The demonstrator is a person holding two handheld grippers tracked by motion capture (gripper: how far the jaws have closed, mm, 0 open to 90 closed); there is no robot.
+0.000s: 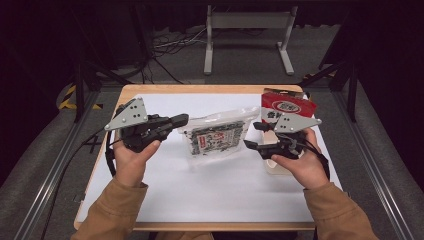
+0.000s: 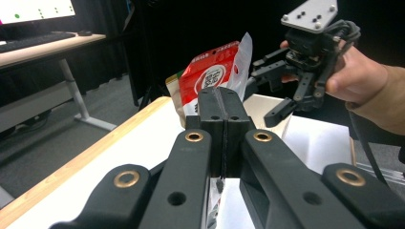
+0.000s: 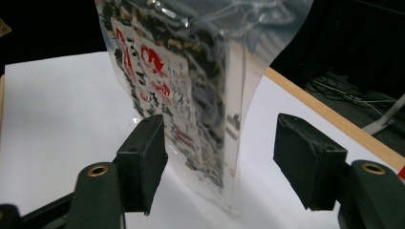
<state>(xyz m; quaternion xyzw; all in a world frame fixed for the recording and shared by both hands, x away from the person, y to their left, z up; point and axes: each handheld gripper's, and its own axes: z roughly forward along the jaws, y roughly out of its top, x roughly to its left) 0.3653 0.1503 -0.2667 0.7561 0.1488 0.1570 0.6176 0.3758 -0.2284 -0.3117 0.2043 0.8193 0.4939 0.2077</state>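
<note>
Glossy plastic against matt paper and wood.
Crinkled clear bag (image 1: pixel 216 138), shiny red packet (image 1: pixel 286 107); smooth white sheet (image 1: pixel 200 195) over pale wooden table (image 1: pixel 200 89); matt black gripper pads (image 3: pixel 143 160).

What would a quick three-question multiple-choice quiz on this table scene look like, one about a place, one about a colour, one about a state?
1. Where is the clear printed bag?
A. between the two grippers
B. on the floor
C. left of both grippers

2. What colour is the upright packet at the table's far right?
A. blue and yellow
B. red and white
C. all green

3. How do the jaws of the right gripper stand?
A. pressed shut on a cup
B. closed on nothing
C. open, pads clear of the bag

Answers:
1 A: in the high view the bag hangs between the left gripper, which pinches its edge, and the right one.
2 B: red top with a white panel.
3 C: the right gripper view shows gaps between both pads and the bag.
</note>
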